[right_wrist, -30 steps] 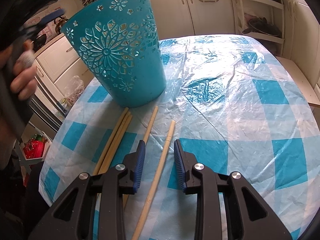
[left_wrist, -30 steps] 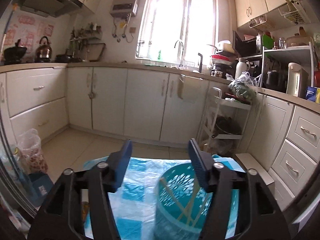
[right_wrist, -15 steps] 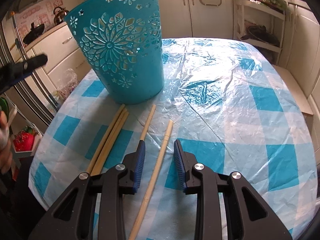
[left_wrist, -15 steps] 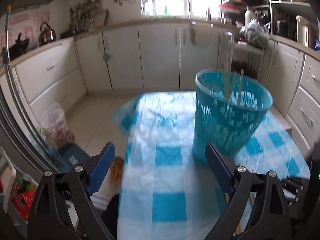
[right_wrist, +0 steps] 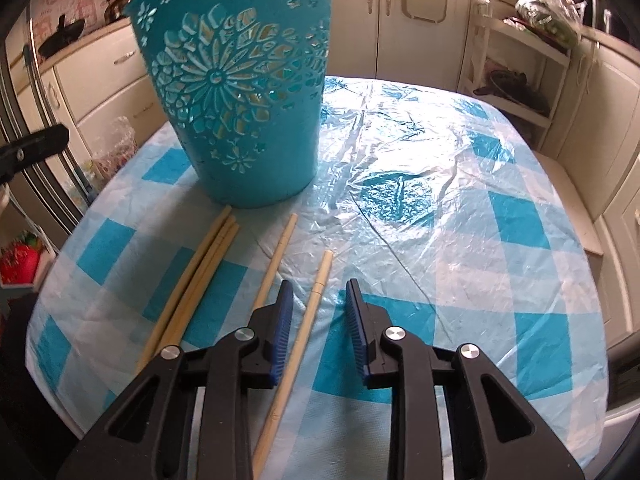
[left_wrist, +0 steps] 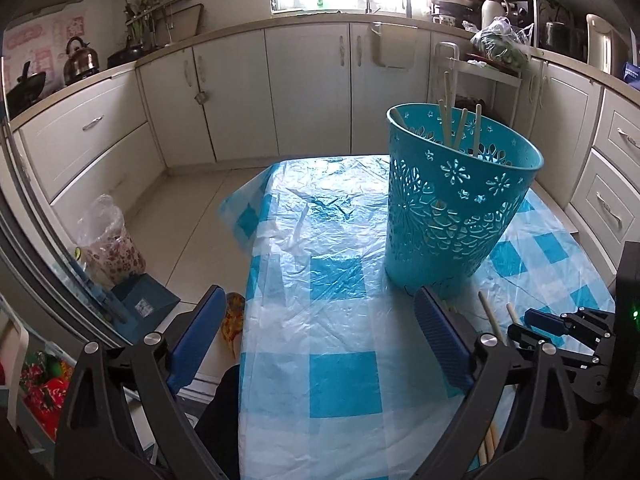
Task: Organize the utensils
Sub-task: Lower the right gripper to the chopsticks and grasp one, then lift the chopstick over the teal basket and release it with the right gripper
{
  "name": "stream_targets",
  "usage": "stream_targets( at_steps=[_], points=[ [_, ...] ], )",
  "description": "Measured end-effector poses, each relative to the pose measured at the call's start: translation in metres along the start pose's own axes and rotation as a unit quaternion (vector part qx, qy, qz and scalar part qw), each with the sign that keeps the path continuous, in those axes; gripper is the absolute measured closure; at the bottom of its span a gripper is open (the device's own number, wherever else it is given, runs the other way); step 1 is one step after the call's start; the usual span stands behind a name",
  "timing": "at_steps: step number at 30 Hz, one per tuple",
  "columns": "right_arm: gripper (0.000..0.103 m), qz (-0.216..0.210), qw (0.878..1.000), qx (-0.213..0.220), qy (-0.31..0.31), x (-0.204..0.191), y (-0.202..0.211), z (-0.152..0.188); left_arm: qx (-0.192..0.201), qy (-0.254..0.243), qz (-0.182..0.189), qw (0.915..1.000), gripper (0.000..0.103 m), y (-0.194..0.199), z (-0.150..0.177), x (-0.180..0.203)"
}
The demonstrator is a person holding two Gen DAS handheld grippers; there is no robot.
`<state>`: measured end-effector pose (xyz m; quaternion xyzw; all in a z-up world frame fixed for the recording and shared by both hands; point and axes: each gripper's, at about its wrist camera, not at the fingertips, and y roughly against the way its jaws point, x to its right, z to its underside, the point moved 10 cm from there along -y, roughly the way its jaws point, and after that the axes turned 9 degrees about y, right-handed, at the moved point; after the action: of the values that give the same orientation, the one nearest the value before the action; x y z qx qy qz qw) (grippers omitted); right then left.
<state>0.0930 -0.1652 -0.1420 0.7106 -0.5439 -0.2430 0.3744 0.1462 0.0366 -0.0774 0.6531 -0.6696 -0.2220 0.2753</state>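
Note:
A teal cut-out basket [left_wrist: 456,204] [right_wrist: 240,92] stands upright on the blue-checked table [right_wrist: 480,184] with several wooden chopsticks [left_wrist: 448,124] standing in it. More chopsticks lie flat in front of it: a bundle of three [right_wrist: 200,272], one single [right_wrist: 276,260], and one [right_wrist: 308,320] that runs between my right gripper's fingers. My right gripper [right_wrist: 316,304] is open, low over that chopstick; it also shows in the left wrist view [left_wrist: 536,324]. My left gripper [left_wrist: 316,320] is wide open and empty, above the table's left edge.
White kitchen cabinets [left_wrist: 312,88] ring the room. A shelf cart [right_wrist: 516,76] stands beyond the table's far right. A plastic bag [left_wrist: 108,240] and a blue box [left_wrist: 140,300] sit on the floor to the left of the table.
My left gripper has drawn back and down from above the basket to the table's near left edge. My right gripper has moved slightly forward along the single chopstick and opened a little wider.

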Motion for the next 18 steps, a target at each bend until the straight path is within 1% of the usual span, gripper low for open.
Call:
stream_targets(
  at_steps=[5, 7, 11, 12, 13, 16, 18],
  points=[
    [0.078, -0.006, 1.0, -0.005, 0.0, 0.0008, 0.0014, 0.0011, -0.005, -0.004, 0.004, 1.0, 0.011, -0.0028, 0.0019, 0.0019],
    [0.076, -0.009, 1.0, -0.01, 0.005, 0.0007, 0.0001, 0.0008, -0.006, -0.006, 0.005, 0.9999, 0.011, -0.0038, 0.003, 0.0032],
    [0.076, -0.006, 1.0, -0.018, 0.021, -0.0015, 0.0001, 0.0009, -0.01, -0.009, 0.006, 0.9999, 0.011, -0.0065, 0.0052, 0.0064],
    [0.082, -0.009, 0.999, -0.02, 0.025, -0.0024, 0.0002, 0.0009, -0.011, -0.01, 0.006, 0.9999, 0.011, -0.0073, 0.0058, 0.0068],
    [0.092, -0.019, 0.999, -0.023, 0.029, -0.005, 0.0007, 0.0011, -0.013, -0.01, 0.006, 0.9998, 0.011, -0.0085, 0.0068, 0.0077],
    [0.097, -0.029, 0.999, -0.029, 0.027, -0.0065, 0.003, 0.0029, -0.014, -0.011, 0.007, 0.9998, 0.011, -0.0088, 0.0076, 0.0092],
    [0.097, -0.057, 0.998, -0.023, -0.003, -0.0042, 0.009, 0.0012, -0.014, -0.01, 0.007, 0.9998, 0.011, -0.0081, 0.0075, 0.0098]
  ],
)
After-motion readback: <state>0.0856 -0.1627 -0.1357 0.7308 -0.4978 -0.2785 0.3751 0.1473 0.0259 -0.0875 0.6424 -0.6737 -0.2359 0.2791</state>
